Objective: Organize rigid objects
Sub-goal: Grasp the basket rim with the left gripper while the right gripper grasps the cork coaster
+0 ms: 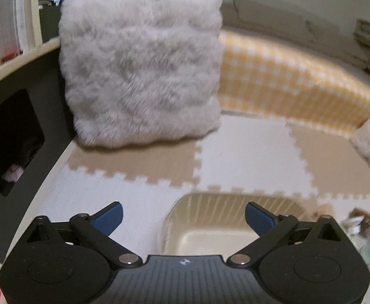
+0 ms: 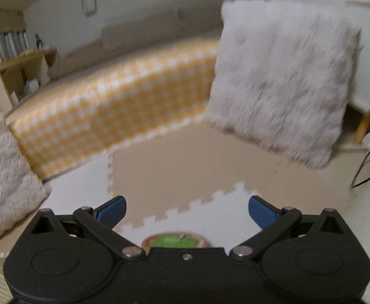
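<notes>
Now both empty: left hand-held gripper wide over stiff, light bin; right hand-held gripper wide; take its 12 o'clock rim.

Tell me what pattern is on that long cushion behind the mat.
Yellow and white check on the long cushion, clearest in the right wrist view.

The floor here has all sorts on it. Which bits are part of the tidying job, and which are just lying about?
Part of the job:
- beige slatted basket, empty as far as it shows
- small blurred items on the floor beside it
- round green and brown object, partly hidden
- left gripper and right gripper, both open and empty

Just lying about:
- fluffy grey cushion
- yellow checked mattress
- foam floor mat
</notes>
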